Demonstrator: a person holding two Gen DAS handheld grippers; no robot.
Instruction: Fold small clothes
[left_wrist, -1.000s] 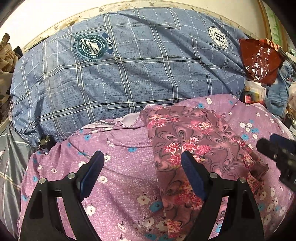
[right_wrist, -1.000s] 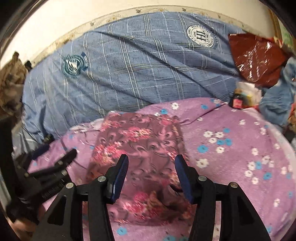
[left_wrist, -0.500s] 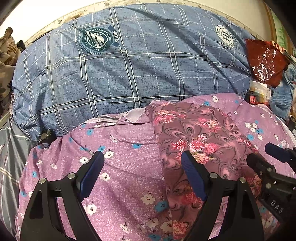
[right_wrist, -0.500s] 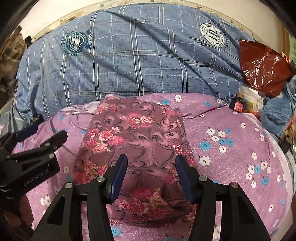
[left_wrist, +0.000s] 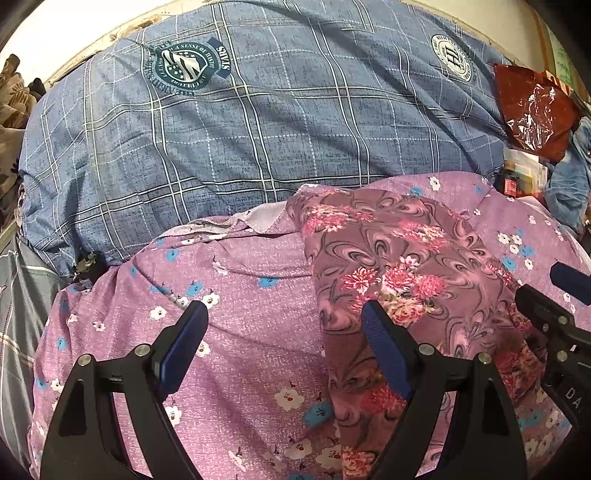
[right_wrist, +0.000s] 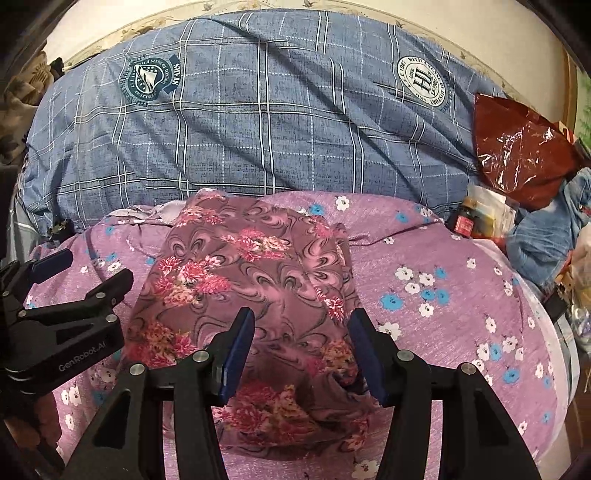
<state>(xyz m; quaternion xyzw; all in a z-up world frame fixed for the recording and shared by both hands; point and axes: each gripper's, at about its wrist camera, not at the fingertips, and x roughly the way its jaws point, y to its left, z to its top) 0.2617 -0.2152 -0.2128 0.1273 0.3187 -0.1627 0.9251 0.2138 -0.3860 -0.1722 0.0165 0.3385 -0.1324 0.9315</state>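
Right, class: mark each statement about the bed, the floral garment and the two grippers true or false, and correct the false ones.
1. The floral garment lies on the purple flowered sheet. True.
2. The left gripper is clamped shut on the garment. False: its jaws stand wide open, holding nothing.
3. A blue plaid quilt lies behind the garment. True.
4. The red plastic bag sits left of the garment. False: it is at the right.
5. The right gripper is open above the garment's near end. True.
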